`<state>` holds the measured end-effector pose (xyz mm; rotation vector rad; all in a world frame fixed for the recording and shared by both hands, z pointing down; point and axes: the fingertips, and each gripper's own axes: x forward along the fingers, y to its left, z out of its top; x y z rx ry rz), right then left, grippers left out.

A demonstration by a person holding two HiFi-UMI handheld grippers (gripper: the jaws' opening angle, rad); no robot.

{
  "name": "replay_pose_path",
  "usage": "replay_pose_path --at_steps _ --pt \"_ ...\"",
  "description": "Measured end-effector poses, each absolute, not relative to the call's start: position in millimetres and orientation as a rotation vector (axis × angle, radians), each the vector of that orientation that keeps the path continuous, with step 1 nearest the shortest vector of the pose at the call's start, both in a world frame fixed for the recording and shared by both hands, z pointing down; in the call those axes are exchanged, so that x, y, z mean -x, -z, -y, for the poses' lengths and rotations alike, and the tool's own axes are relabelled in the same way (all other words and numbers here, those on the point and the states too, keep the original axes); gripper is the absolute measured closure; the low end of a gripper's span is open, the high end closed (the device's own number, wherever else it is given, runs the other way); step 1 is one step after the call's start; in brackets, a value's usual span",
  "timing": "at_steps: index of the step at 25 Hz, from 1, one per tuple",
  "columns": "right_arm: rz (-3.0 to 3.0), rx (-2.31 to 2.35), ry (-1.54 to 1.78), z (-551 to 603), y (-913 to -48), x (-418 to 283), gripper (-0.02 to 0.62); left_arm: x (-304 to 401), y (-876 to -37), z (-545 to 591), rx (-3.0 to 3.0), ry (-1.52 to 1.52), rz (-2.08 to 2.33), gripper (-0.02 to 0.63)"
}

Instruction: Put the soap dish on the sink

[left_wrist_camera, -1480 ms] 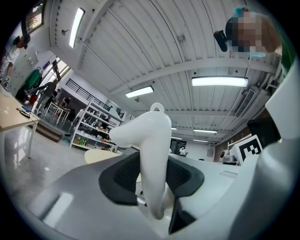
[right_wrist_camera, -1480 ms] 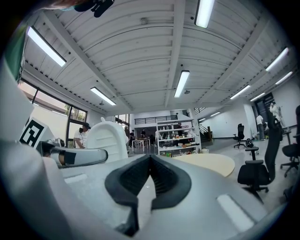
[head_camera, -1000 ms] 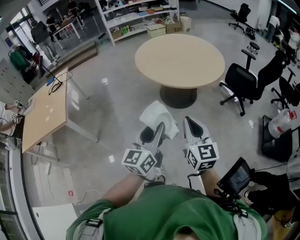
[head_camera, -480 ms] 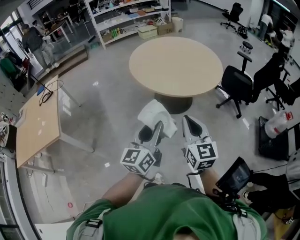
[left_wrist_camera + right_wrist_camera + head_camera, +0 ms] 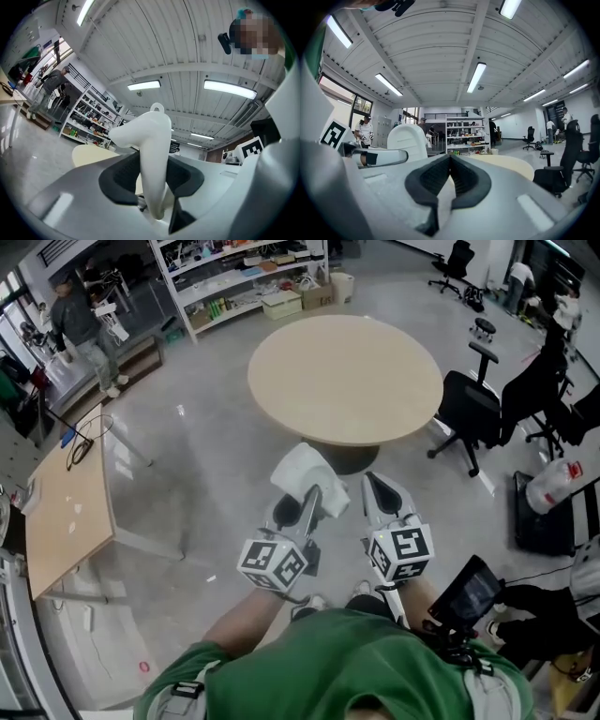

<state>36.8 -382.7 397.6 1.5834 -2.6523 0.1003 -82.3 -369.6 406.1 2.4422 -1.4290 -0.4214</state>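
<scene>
My left tongs [image 5: 298, 510] are clamped on the white plastic soap dish [image 5: 307, 472], which sticks out at their 12 o'clock. My right tongs [image 5: 379, 488] are closed together and empty. No view shows a sink, only a round beige tabletop [image 5: 347, 371] at 12 o'clock. I judge pickup done, placing all left.

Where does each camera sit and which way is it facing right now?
Head view: on the person's head, steeply down at floor and round table; green shirt, left tongs, right tongs show.
Left gripper view: on left tongs, tilted up at ceiling; pads clamp the soap dish.
Right gripper view: on right tongs, level towards shelves; pads together, empty.
Shared: all three show soap dish and round table.
</scene>
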Motion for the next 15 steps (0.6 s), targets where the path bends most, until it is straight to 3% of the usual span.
replay_pose_path --at_steps 15 --pt "2.716 -1.540 -0.105 473.0 -390.3 -83.3 0.594 32.8 -393.3 453.3 -2.458 0.386 1.484 0.456"
